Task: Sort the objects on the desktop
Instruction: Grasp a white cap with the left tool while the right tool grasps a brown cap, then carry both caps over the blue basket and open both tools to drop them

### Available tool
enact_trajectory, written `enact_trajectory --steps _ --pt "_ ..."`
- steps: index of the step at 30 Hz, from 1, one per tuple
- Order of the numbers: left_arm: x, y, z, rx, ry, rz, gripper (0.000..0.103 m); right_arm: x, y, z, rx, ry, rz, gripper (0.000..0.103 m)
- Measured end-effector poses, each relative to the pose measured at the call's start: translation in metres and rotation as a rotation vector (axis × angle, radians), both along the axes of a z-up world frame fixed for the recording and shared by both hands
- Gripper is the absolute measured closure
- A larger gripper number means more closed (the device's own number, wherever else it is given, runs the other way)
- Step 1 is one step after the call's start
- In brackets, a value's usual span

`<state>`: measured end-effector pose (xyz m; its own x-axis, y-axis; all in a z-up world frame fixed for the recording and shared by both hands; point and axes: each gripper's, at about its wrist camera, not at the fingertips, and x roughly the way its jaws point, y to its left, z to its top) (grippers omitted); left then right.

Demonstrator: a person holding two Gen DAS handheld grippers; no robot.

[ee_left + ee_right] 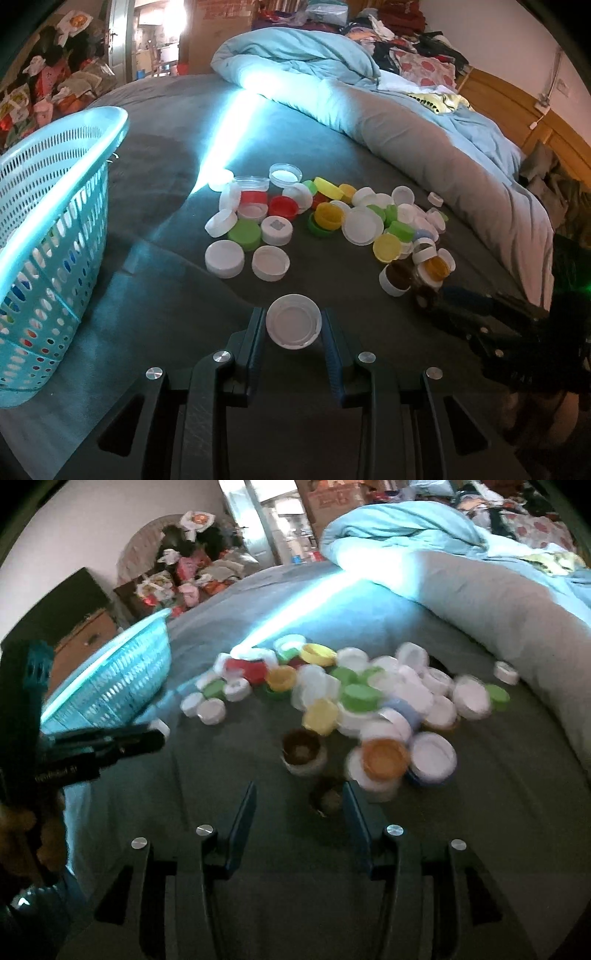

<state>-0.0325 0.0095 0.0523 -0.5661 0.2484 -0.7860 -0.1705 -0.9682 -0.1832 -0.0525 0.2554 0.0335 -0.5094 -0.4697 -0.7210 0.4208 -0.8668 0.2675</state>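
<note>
A pile of plastic lids (332, 218) in white, green, yellow, red and orange lies on the grey bed sheet; it also shows in the right wrist view (354, 701). My left gripper (293, 323) is shut on a white lid (293, 321), held above the sheet, right of a turquoise basket (48, 229). My right gripper (299, 797) is open and empty, near a small dark lid (327, 799) and a brown-filled white lid (303, 751). The left gripper shows at the left edge of the right wrist view (110, 742), next to the basket (122, 679).
A rolled blue and grey quilt (424, 122) lies behind and right of the pile. Heaps of clothes (388, 33) sit at the bed's far end. A wooden headboard (517, 107) runs along the right. The right gripper's body (517, 332) sits low right in the left wrist view.
</note>
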Motion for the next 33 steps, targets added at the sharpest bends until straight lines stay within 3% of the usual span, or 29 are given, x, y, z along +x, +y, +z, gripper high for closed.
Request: enact_trajectory --steps 3,8,10,12,15,23,33 --pt "-0.002 0.001 -0.004 0.001 -0.009 0.002 0.072 -0.008 0.0 -0.012 0.01 -0.042 -0.018 0.059" --pt "0.0 0.004 0.0 -0.03 0.006 -0.006 0.072 -0.023 -0.011 -0.016 0.046 -0.037 -0.017 0.059" --pt "0.001 0.008 0.004 -0.071 0.017 -0.006 0.072 -0.024 -0.015 -0.017 0.071 -0.033 -0.012 0.061" --pt "0.002 0.011 0.011 -0.112 0.027 -0.005 0.072 -0.021 -0.011 -0.014 0.071 -0.034 -0.023 0.077" --pt "0.009 0.014 0.03 -0.212 0.074 -0.003 0.072 -0.01 -0.009 -0.005 0.051 -0.03 -0.02 0.077" --pt "0.027 -0.017 0.087 -0.34 0.189 0.089 0.072 0.012 -0.031 0.081 0.007 0.122 0.041 0.077" --pt "0.046 -0.116 0.143 -0.351 0.24 0.308 0.072 -0.005 -0.127 0.18 -0.077 0.237 0.187 0.077"
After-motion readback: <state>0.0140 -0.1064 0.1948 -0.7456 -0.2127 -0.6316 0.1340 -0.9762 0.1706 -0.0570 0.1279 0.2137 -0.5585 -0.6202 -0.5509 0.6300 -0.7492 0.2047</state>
